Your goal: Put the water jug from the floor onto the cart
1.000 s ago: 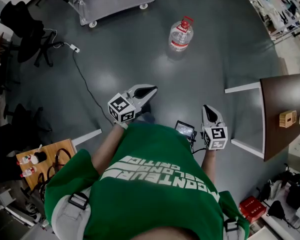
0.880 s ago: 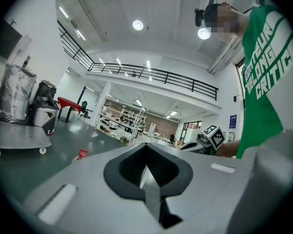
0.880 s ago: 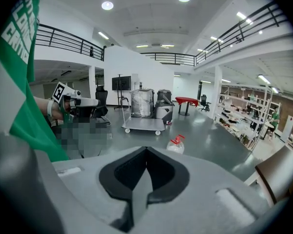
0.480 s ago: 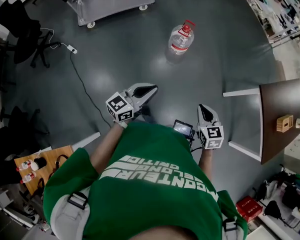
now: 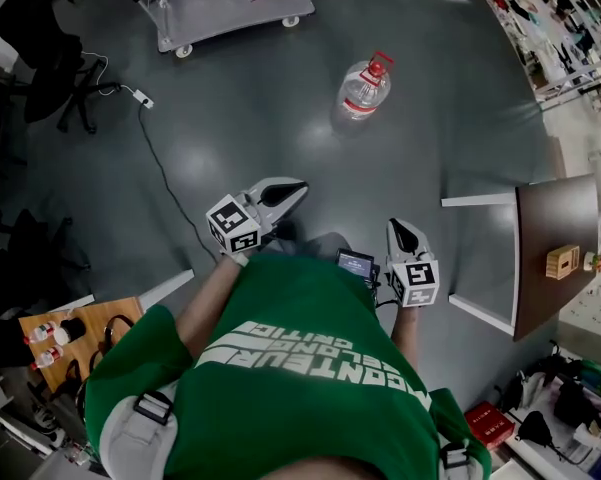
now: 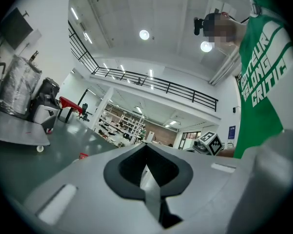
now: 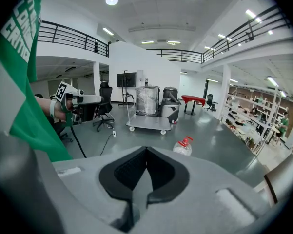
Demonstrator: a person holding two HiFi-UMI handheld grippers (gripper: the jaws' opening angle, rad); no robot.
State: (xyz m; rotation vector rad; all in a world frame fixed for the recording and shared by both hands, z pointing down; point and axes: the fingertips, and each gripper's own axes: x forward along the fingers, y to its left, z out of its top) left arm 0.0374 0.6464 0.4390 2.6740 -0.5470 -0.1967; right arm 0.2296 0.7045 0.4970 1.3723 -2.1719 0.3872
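The water jug (image 5: 362, 88), clear with a red cap and a red label, stands on the grey floor ahead of me. It also shows in the right gripper view as the jug (image 7: 184, 147); the left gripper view catches only its red cap (image 6: 83, 155). The grey wheeled cart (image 5: 220, 3) is beyond it at upper left, seen from the side as the cart (image 7: 148, 125). My left gripper (image 5: 288, 190) and right gripper (image 5: 400, 231) are held in front of my chest, well short of the jug. Both are shut and hold nothing: left gripper (image 6: 146, 146), right gripper (image 7: 146, 150).
A cable with a power strip (image 5: 145, 96) runs across the floor at left, near black office chairs (image 5: 40, 43). A brown table (image 5: 555, 243) stands at right. A wooden board with small bottles (image 5: 65, 328) lies at lower left. A wrapped load (image 7: 147, 100) sits on the cart.
Both grippers have drifted a little down and left in the head view as the person moves. The jug now sits slightly lower in the picture. The jaws have stayed shut.
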